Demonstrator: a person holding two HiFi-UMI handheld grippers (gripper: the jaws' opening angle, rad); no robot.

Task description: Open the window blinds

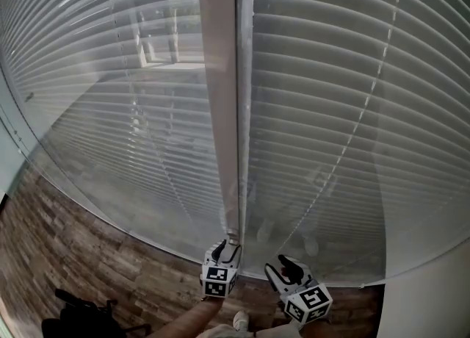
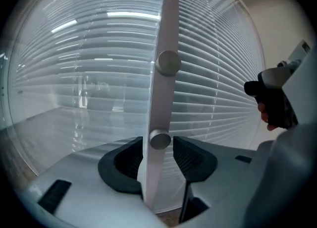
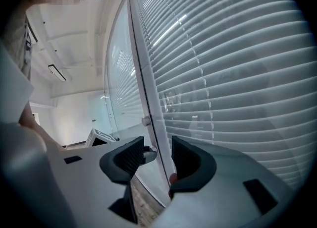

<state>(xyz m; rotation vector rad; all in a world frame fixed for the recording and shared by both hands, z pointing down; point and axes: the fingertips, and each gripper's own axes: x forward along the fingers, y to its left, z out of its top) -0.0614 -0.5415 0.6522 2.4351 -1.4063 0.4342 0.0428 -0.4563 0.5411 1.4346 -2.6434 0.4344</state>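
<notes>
White slatted blinds hang behind curved glass on both sides of a pale upright frame post. The post carries two round metal knobs, an upper knob and a lower knob. My left gripper stands open at the foot of the post, with the lower knob between its jaws and a gap on each side. In the head view the left gripper is right at the post's base. My right gripper hovers just to its right, and the right gripper is open with nothing in it.
Wood-plank floor runs along the bottom of the glass. A black object lies at the lower left. A plain white wall stands at the lower right. A shoe shows between the two grippers.
</notes>
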